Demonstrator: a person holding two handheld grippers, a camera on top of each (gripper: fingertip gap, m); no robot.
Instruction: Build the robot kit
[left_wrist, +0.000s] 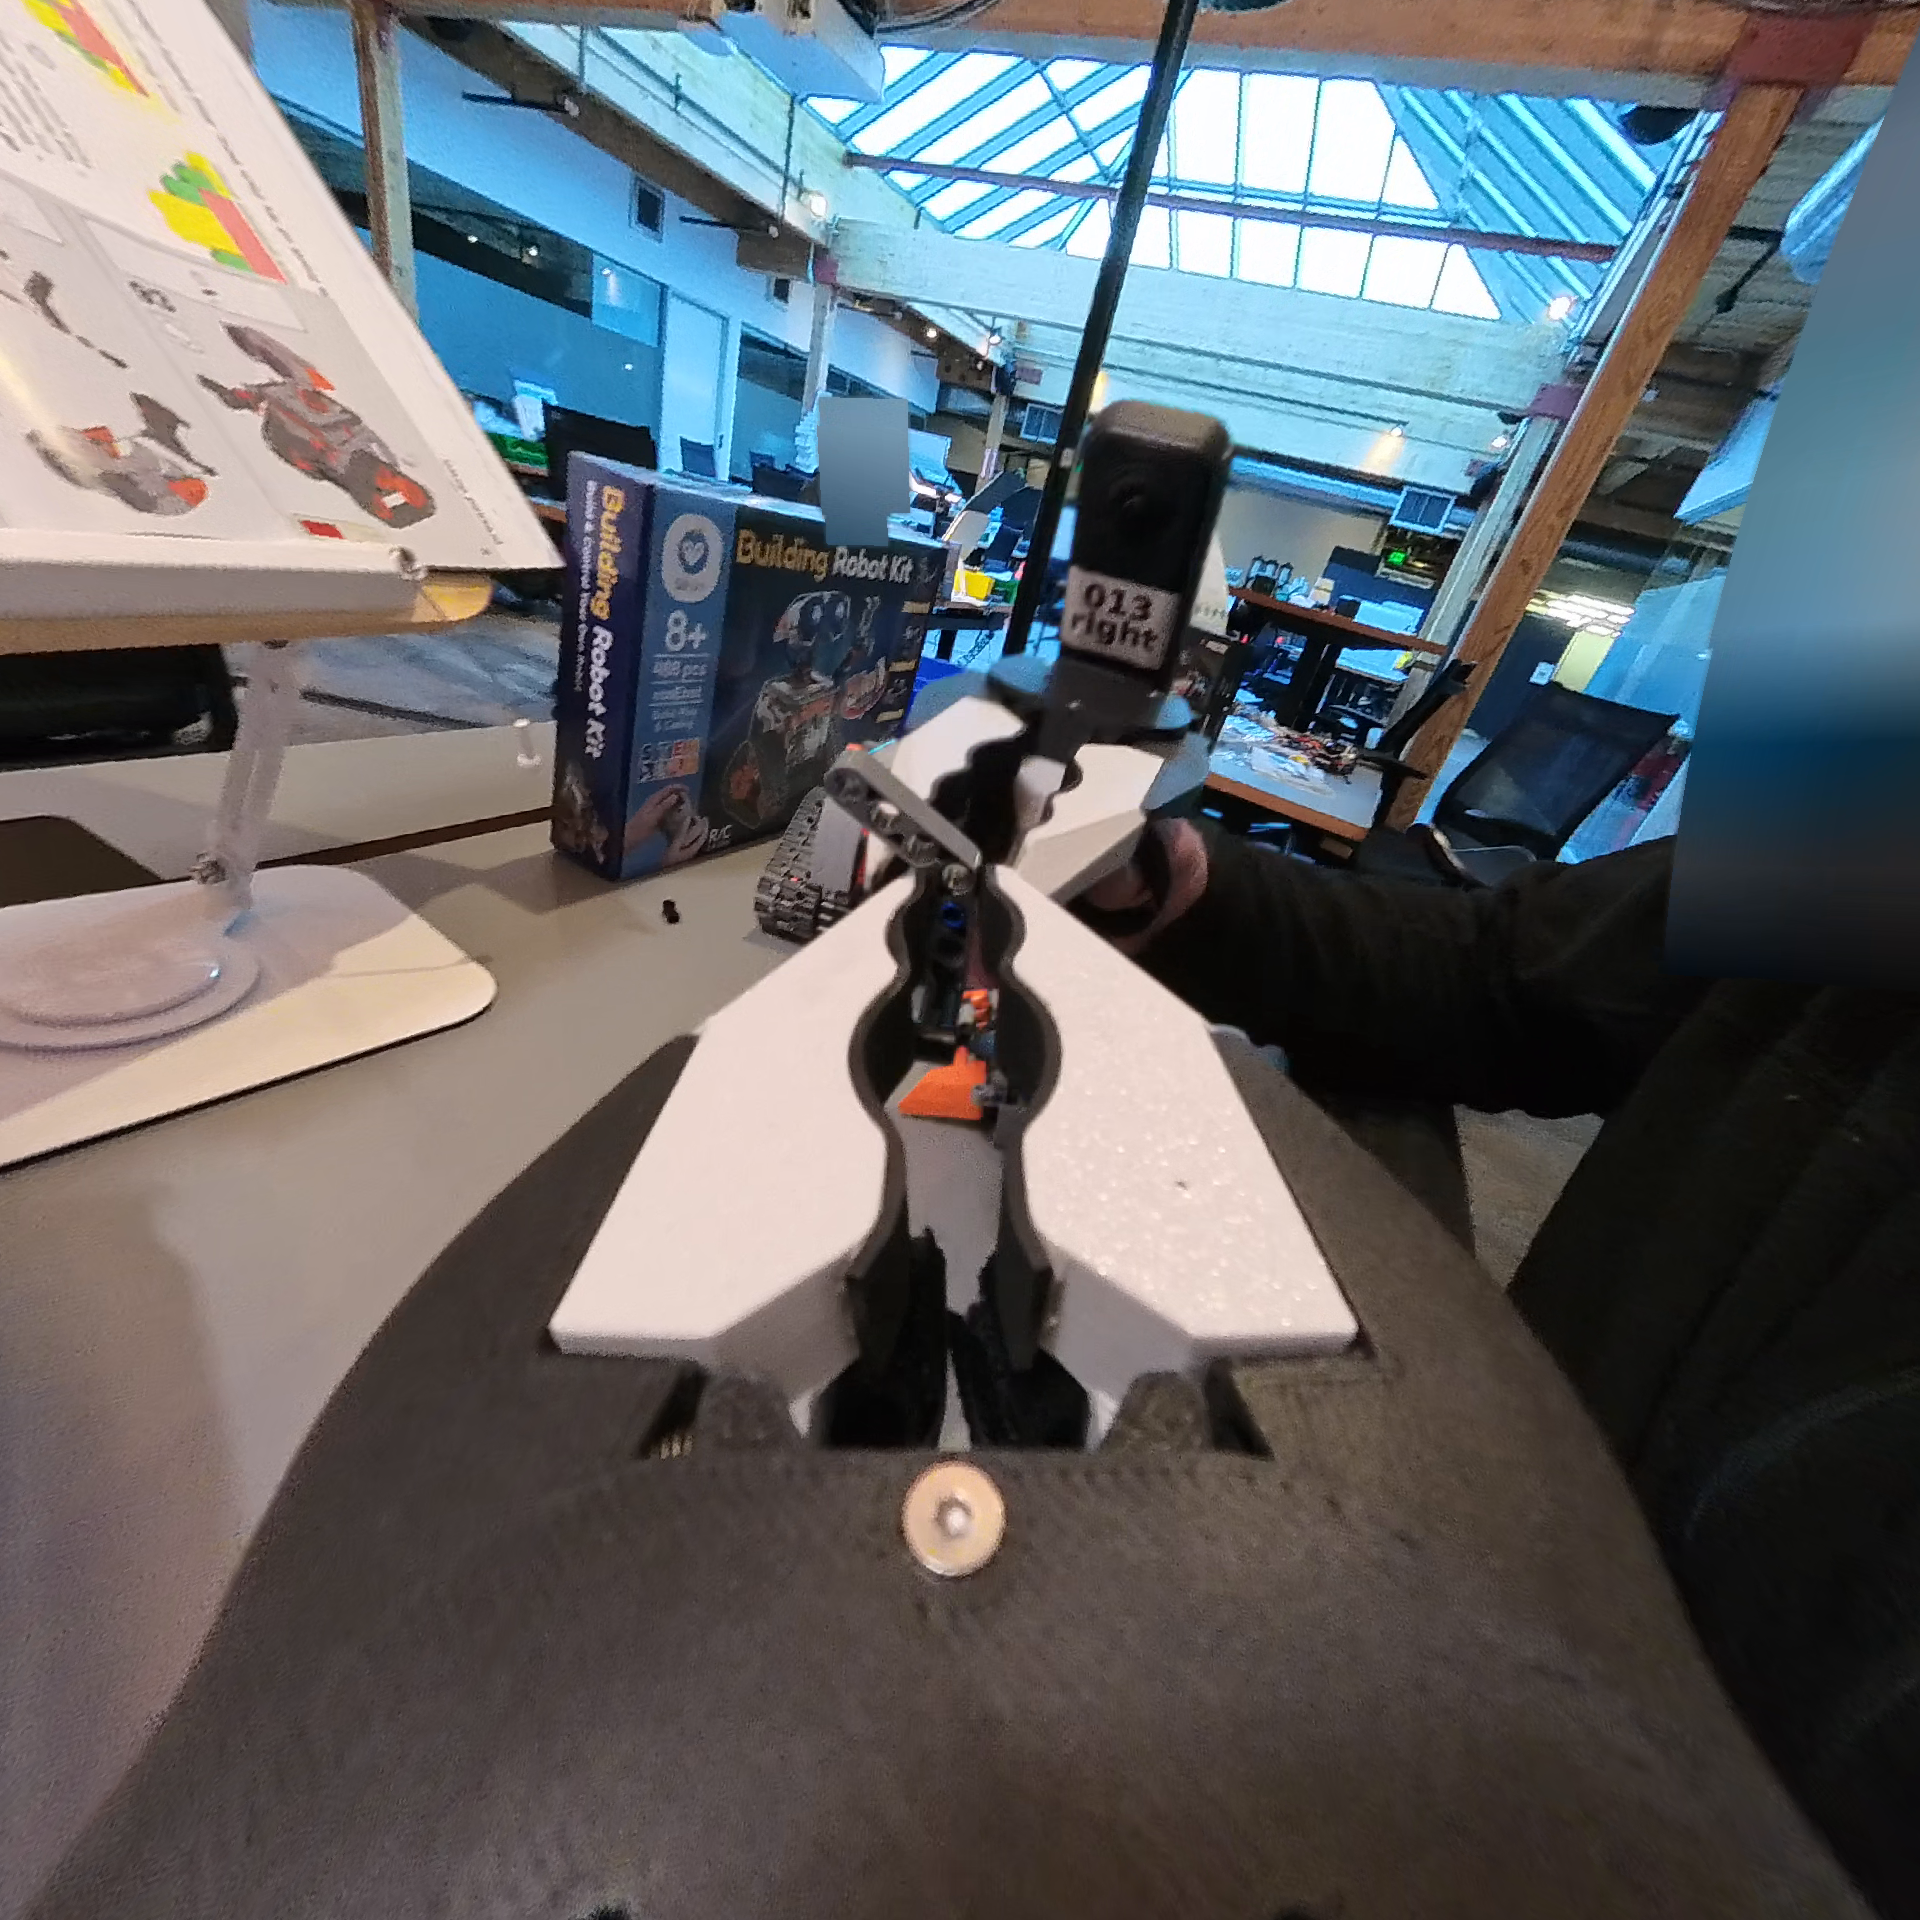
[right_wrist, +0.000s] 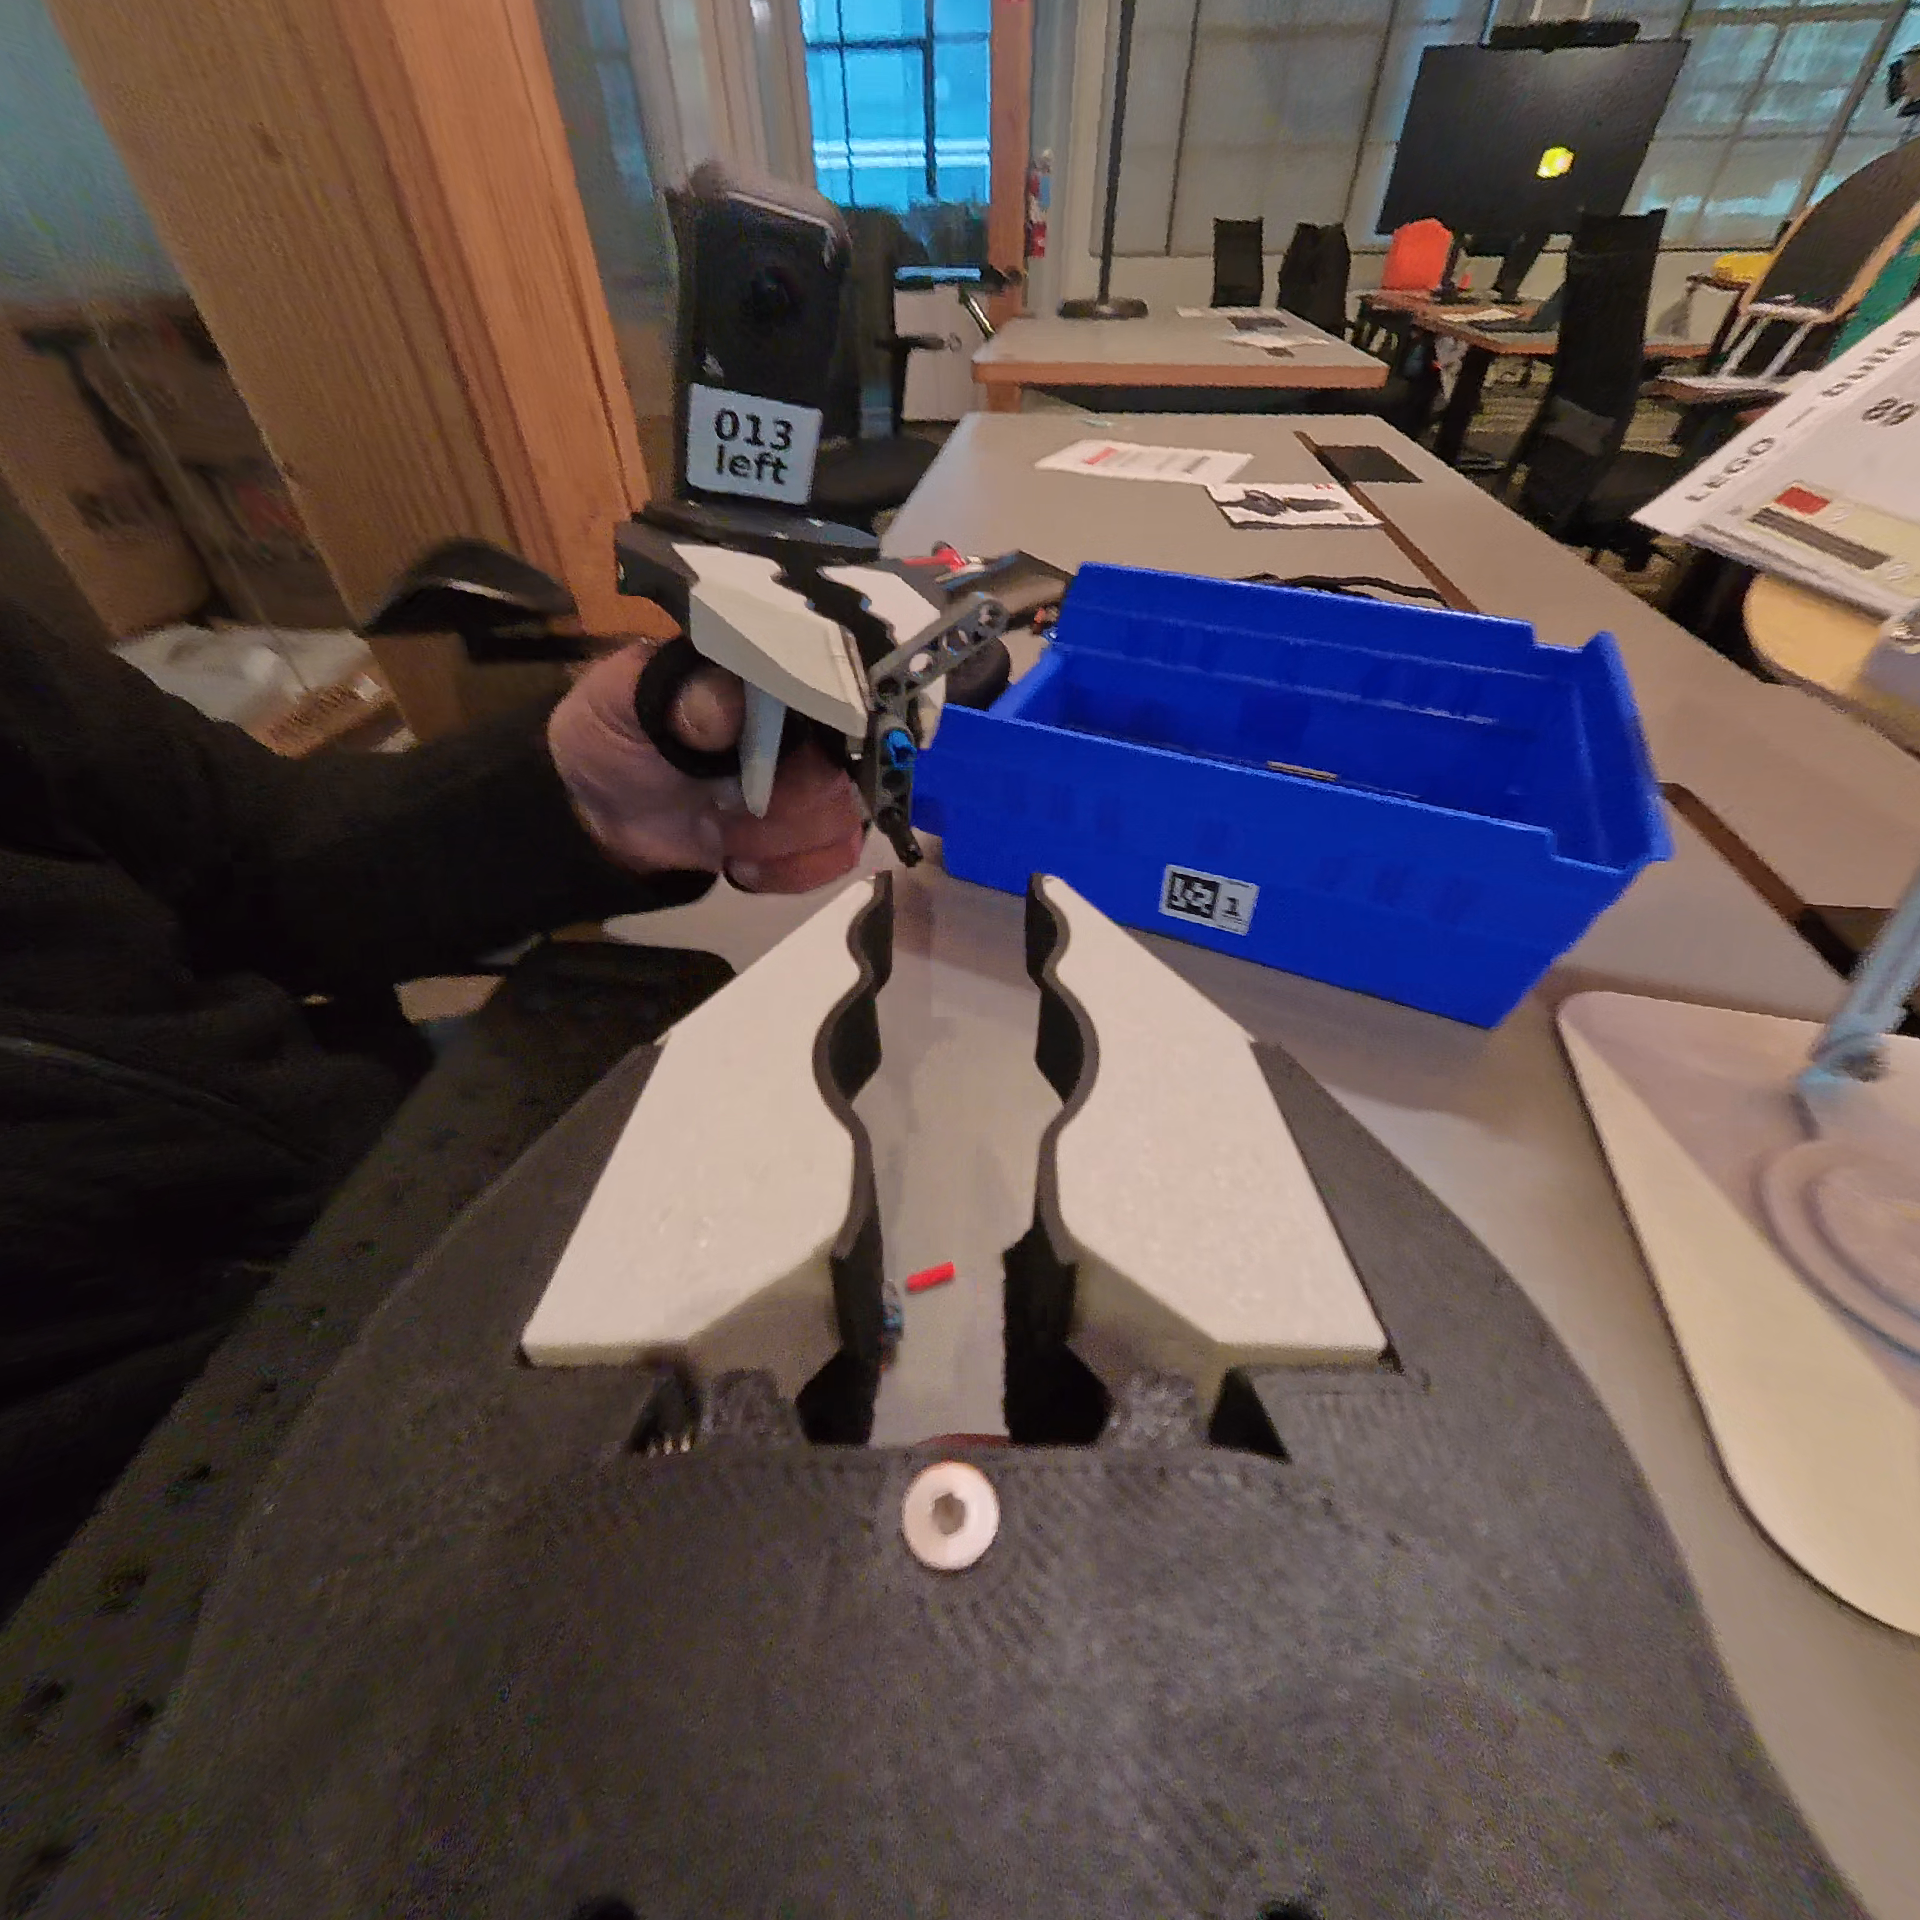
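Skylit open workshop (left_wrist: 1195, 197): timber posts (right_wrist: 343, 312), grey tables (right_wrist: 1174, 343), black office chairs (left_wrist: 1538, 769), gridded windows (right_wrist: 894, 94).

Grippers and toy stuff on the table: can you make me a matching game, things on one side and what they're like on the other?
Things:
1. left gripper
2. right gripper
3. bin
4. small red peg

What they're like:
A. blue, standing on the table
B. open, holding nothing
C. shut on a grey toy beam assembly
D. lying on the table between gripper fingers

Pairs: 1-C, 2-B, 3-A, 4-D
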